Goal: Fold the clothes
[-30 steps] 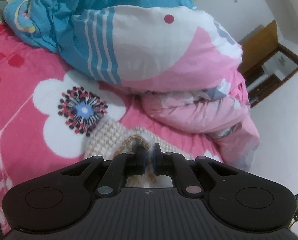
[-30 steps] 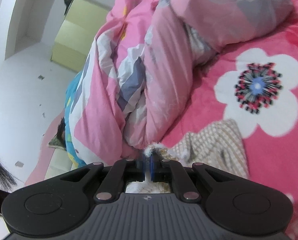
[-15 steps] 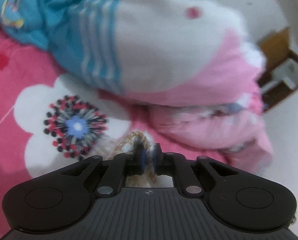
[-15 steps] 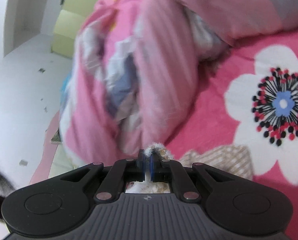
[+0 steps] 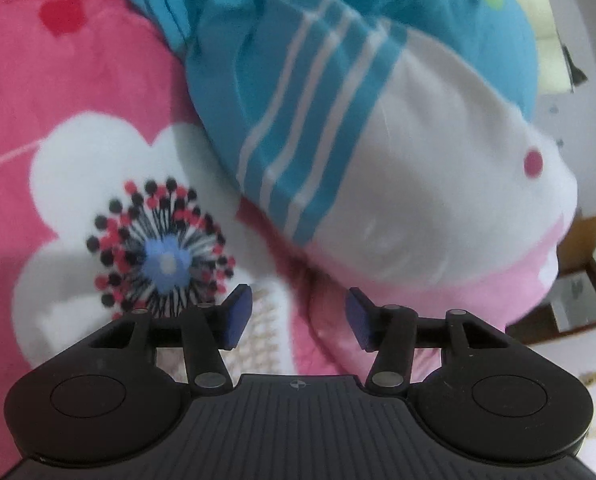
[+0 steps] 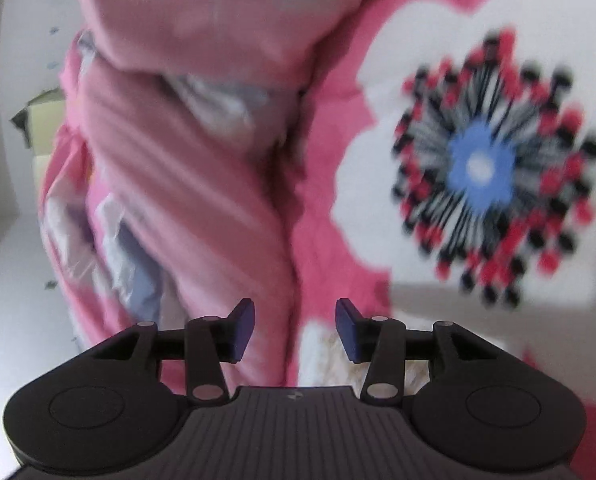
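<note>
Both grippers, left (image 5: 296, 318) and right (image 6: 295, 330), have released the knit garment (image 5: 264, 338), fingers opening, nothing between them.

Left tongs (image 5: 296, 316) and right tongs (image 6: 295, 329) both point forward and slightly down, jaws opening, nothing pinched between their pads.

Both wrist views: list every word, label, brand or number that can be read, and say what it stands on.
No readable text in either view.
Left gripper: a small round mark on its body, no letters.
Right gripper: a small emblem on its body, too small to read.
</note>
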`<state>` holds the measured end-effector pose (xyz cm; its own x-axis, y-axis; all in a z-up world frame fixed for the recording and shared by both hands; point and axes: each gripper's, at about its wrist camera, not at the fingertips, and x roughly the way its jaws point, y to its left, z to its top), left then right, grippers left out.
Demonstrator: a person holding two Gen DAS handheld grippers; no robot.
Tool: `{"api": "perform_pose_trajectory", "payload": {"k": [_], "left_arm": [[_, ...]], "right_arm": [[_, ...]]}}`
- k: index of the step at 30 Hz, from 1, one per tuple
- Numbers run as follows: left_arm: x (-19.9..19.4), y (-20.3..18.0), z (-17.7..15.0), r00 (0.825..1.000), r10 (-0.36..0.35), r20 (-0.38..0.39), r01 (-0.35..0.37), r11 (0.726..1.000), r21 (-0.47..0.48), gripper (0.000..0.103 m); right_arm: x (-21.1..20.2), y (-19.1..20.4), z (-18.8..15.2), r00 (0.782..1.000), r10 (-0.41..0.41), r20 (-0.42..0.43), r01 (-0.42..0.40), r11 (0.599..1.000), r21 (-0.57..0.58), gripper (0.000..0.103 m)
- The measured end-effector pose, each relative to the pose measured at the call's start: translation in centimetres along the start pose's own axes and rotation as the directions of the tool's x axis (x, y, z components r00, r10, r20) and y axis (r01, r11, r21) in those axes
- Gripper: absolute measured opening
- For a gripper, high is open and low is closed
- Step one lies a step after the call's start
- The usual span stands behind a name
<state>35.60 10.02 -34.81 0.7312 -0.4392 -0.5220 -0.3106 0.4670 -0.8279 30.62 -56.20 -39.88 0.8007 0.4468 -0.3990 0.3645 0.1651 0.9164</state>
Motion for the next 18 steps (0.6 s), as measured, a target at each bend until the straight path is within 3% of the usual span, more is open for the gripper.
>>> {"api": "perform_pose_trajectory", "payload": {"k": [3, 5, 7, 9, 12, 16, 18], "left_arm": [[-1.5, -1.3, -0.5, 0.999, 0.039, -0.002, -0.038, 0.996, 0.076, 0.052], [-2.6, -2.4, -1.7, 0.996, 0.088, -0.006, -0.086, 0.983, 0.165, 0.052], [-3.9, -3.5, -3.3, 0.989, 0.145, -0.011, -0.136, 0.951, 0.277, 0.052], [-5.3, -4.3, -5.4, 0.980, 0.196, -0.016, -0.175, 0.907, 0.382, 0.053], [-7.0, -4.4, -8.6, 0.965, 0.262, -0.027, -0.214, 0.839, 0.500, 0.054], [-7.7, -3.6, -11.9, 0.943, 0.333, -0.005, -0.255, 0.731, 0.633, 0.054], [-7.7, -3.3, -13.2, 0.940, 0.342, 0.005, -0.253, 0.686, 0.682, 0.054]], "right_arm": [[-0.5, 4.3, -0.9, 0.999, -0.021, -0.033, 0.014, 0.982, -0.188, 0.048], [0.6, 8.7, -3.6, 0.990, -0.059, -0.128, 0.002, 0.915, -0.404, 0.048], [2.6, 12.9, -7.2, 0.967, -0.129, -0.219, -0.036, 0.783, -0.621, 0.047], [5.5, 16.1, -11.8, 0.933, -0.221, -0.283, -0.106, 0.585, -0.804, 0.047], [10.9, 17.9, -18.1, 0.870, -0.363, -0.333, -0.226, 0.306, -0.925, 0.042], [16.2, 17.0, -22.3, 0.811, -0.525, -0.260, -0.275, 0.051, -0.960, 0.040], [17.4, 16.2, -22.9, 0.766, -0.593, -0.249, -0.304, 0.007, -0.953, 0.038]]}}
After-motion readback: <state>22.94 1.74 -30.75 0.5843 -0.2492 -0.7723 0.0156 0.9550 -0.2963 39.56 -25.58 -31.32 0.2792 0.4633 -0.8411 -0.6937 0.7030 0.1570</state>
